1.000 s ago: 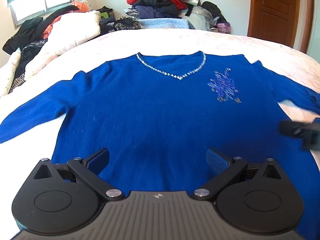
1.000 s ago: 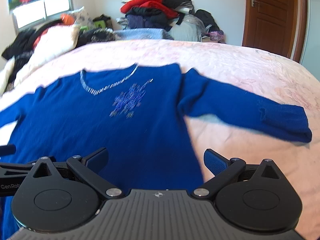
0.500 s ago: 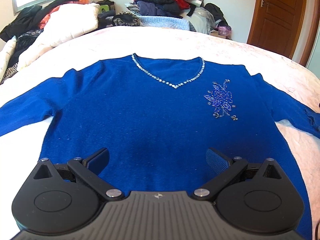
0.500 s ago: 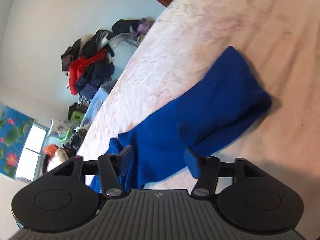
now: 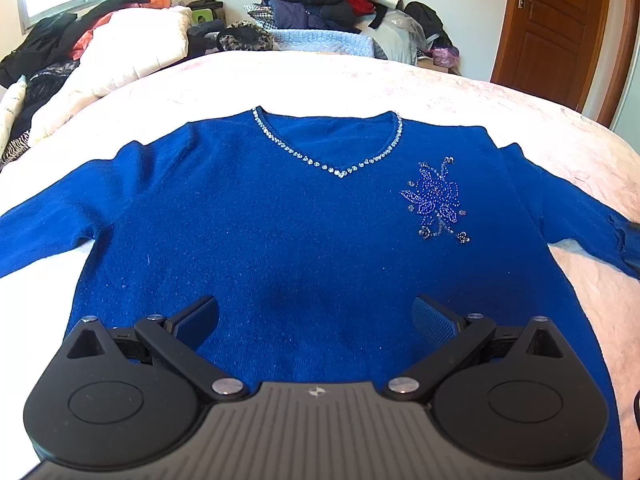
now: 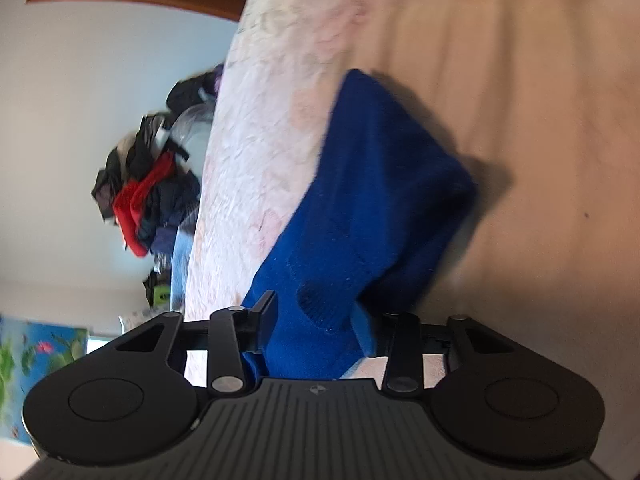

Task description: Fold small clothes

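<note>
A blue sweater [image 5: 280,232] with a beaded V-neck and a beaded flower lies flat, face up, on the pale pink bed [image 5: 360,84], both sleeves spread out. My left gripper [image 5: 316,318] is open and empty, hovering over the sweater's lower hem. In the right wrist view, my right gripper [image 6: 316,322] is rolled sideways and its jaws have narrowed around the right sleeve [image 6: 360,208] near the cuff; the fabric sits between the pads and bunches upward. The sleeve's cuff end [image 5: 624,240] shows at the right edge of the left wrist view.
A heap of clothes [image 5: 320,4] is piled beyond the far edge of the bed. White bedding and dark garments [image 5: 100,48] lie at the far left under a window. A brown wooden door [image 5: 556,28] stands at the far right.
My right gripper swung to the right sleeve cuff, rolled sideways and closed onto it. My left gripper drew back slightly and stays open over the hem.
</note>
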Demonstrator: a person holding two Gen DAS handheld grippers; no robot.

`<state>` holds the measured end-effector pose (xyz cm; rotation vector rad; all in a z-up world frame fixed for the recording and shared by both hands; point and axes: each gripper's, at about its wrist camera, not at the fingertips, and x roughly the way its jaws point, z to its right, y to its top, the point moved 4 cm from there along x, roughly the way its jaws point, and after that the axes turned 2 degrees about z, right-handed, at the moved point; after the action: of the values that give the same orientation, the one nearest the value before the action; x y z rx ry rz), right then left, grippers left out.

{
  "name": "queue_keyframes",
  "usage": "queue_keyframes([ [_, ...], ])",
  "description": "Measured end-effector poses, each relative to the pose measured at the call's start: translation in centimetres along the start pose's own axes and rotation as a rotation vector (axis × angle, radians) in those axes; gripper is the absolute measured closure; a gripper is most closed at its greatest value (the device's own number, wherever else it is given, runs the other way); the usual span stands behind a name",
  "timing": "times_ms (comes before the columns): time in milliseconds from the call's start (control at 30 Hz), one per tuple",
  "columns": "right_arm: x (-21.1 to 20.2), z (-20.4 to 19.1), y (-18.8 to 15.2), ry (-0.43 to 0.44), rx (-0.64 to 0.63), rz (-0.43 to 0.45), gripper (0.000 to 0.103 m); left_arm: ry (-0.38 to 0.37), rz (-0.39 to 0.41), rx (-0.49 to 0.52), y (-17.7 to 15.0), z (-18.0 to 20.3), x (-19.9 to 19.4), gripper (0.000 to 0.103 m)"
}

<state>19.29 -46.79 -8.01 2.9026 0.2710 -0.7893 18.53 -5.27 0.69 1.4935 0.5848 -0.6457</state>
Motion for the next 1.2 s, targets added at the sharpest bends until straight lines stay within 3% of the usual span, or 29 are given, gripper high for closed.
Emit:
queue_keyframes([
  [167,0.5,0.9,0.1,0.011,0.038,0.027,0.078,-0.039,0.007,0.018,0.9,1.1,-0.1,0.0],
  [400,-0.5,1.8,0.2,0.042,0.07,0.056,0.078,-0.17,0.124,0.04,5.1,4.8,-1.8,0.0],
  [600,0.6,0.9,0.4,0.063,0.011,0.047,0.076,-0.342,0.114,0.025,7.0,9.1,-1.6,0.0],
  [667,0.4,0.8,0.3,0.1,-0.015,0.042,0.086,-0.45,0.068,-0.027,7.5,10.3,-1.0,0.0],
  [800,0.4,0.8,0.6,0.271,-0.056,-0.004,0.092,-0.7,-0.117,-0.23,8.8,13.2,1.8,0.0],
  [867,0.1,0.6,0.9,0.338,-0.093,0.016,0.092,-0.771,-0.178,-0.277,9.4,15.3,3.2,0.0],
  [1033,0.9,1.4,1.1,0.442,-0.095,-0.01,0.092,-0.846,-0.313,-0.303,9.6,21.0,6.9,0.0],
  [1067,0.9,1.5,1.0,0.473,-0.083,-0.03,0.092,-0.849,-0.355,-0.312,9.2,22.0,7.9,0.006],
  [1167,1.0,1.2,1.4,0.531,-0.066,-0.072,0.092,-0.865,-0.473,-0.326,8.2,24.5,10.1,0.047],
  [1200,1.0,1.0,1.5,0.557,-0.06,-0.087,0.092,-0.87,-0.502,-0.321,8.0,25.3,10.6,0.05],
])
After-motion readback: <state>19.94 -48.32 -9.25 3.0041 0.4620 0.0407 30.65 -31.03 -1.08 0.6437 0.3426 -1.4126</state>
